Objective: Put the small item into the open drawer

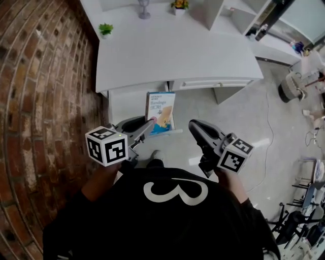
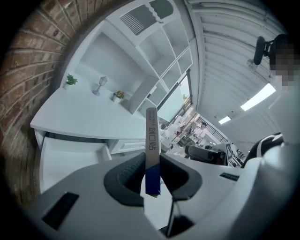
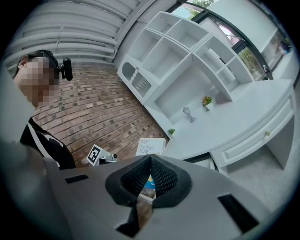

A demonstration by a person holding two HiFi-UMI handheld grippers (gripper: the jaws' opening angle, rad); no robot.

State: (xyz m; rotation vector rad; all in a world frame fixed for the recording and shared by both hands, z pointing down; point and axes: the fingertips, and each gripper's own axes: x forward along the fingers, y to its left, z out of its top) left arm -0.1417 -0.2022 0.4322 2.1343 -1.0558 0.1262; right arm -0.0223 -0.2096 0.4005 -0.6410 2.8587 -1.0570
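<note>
A flat white and blue bandage box (image 1: 160, 112) is held upright in front of the white desk (image 1: 177, 51). My left gripper (image 1: 150, 123) is shut on the box's lower edge. In the left gripper view the box (image 2: 151, 136) stands edge-on between the pads, above the gripper's tips (image 2: 152, 163). The open drawer (image 2: 70, 157) juts out under the desk's left end, seen also in the head view as a white drawer (image 1: 129, 101) behind the box. My right gripper (image 1: 195, 125) hangs to the right of the box, its jaws shut with nothing in them (image 3: 150, 161).
A brick wall (image 1: 40, 101) runs along the left. On the desk stand a small green plant (image 1: 105, 29), a goblet (image 1: 144, 9) and a flower pot (image 1: 178, 5). A closed drawer (image 1: 213, 83) lies to the right. White shelving (image 3: 187, 61) rises behind the desk.
</note>
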